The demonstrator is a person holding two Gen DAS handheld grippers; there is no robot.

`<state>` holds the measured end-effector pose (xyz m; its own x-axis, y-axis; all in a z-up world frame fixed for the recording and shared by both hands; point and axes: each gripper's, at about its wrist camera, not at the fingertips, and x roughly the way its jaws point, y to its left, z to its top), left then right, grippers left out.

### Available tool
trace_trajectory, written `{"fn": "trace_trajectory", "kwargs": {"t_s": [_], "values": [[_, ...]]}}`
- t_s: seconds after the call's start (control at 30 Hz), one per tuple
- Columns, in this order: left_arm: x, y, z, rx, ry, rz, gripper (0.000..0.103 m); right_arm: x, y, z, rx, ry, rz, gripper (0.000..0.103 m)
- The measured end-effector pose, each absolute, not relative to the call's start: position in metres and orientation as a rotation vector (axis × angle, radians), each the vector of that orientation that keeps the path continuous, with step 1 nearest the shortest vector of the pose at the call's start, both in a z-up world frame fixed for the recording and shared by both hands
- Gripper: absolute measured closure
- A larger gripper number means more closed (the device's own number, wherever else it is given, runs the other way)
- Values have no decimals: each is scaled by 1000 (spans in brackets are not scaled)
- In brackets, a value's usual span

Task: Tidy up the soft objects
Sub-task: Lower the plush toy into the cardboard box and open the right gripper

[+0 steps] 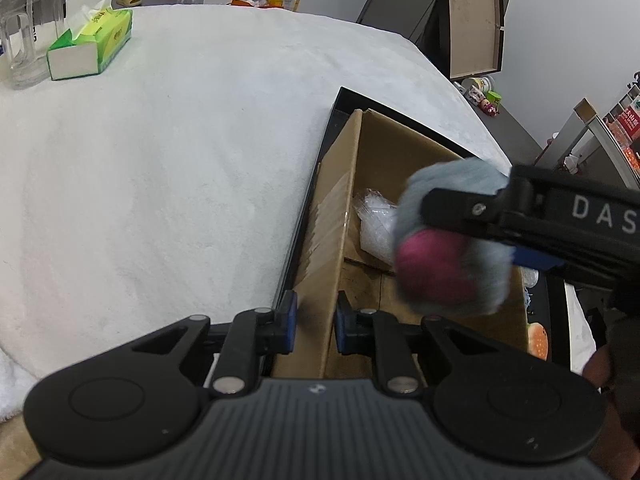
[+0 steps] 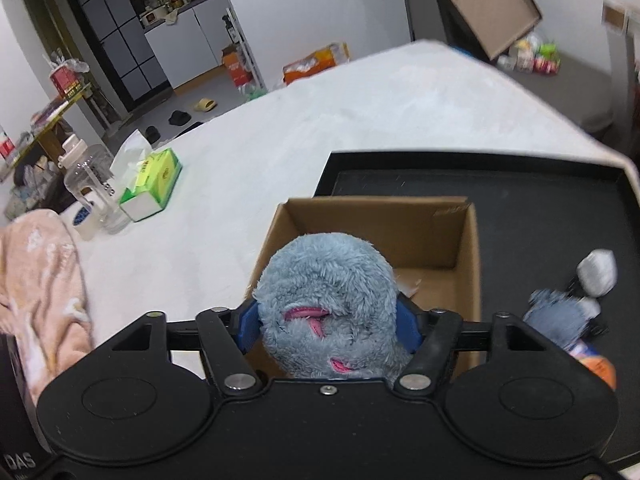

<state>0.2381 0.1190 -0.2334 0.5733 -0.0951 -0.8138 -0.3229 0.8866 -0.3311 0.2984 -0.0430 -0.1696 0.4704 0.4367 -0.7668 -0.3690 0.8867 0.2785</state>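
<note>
The right gripper has its blue-padded fingers pressed into a fluffy grey-blue plush toy with magenta patches, held above the open brown cardboard box. The box stands in a shallow black tray on a tabletop covered in white fleecy cloth. The left gripper has its fingers narrowed onto the box's left wall. Crinkled clear plastic lies inside the box. "DAS" is printed on the right gripper's arm. A green tissue pack sits beside a clear plastic jug
</note>
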Motion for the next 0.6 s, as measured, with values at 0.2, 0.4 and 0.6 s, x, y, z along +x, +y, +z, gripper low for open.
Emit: {"fn": "trace_trajectory", "kwargs": {"t_s": [0.2, 0.4, 0.6], "values": [[240, 117, -233, -472, 970, 143, 85, 299, -51, -172, 103, 996, 503, 35], [240, 110, -227, -417, 968, 163, 85, 297, -65, -166, 103, 975, 496, 35], [241, 104, -221, -377, 967, 174, 81, 297, -85, -158, 86, 948, 479, 35]]}}
